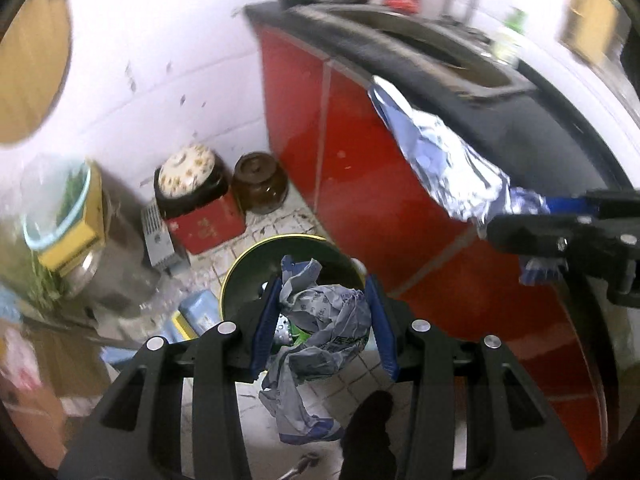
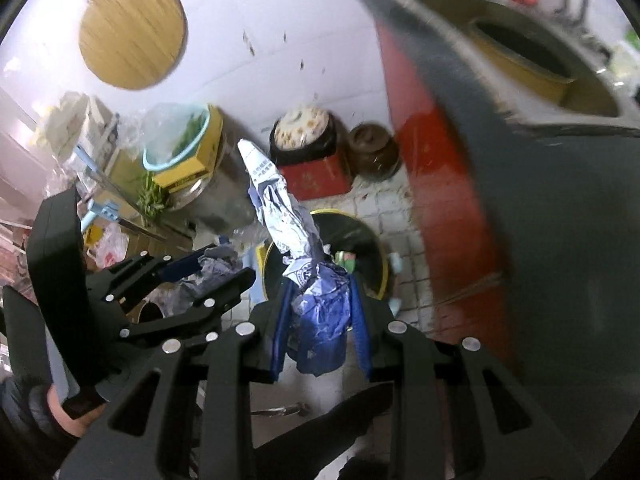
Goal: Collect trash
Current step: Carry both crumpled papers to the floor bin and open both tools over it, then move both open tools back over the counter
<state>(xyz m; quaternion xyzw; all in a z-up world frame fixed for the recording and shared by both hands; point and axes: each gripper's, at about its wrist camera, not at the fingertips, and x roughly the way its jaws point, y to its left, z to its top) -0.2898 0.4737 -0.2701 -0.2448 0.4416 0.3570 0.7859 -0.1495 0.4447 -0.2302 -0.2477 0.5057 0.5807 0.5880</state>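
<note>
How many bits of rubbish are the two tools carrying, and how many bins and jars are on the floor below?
Crumpled wrappers held: 2 (grey one in left tool, blue-and-silver one in right tool)
Bins: 1
Lidded jars: 2 ()
Total: 5

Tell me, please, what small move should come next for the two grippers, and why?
Probably open the left gripper first. Its pads clamp a crumpled grey wrapper directly above the yellow-rimmed bin, so it should drop inside. The right gripper, shut on a blue-and-white wrapper, also hangs over the bin's rim and can release next.
</note>
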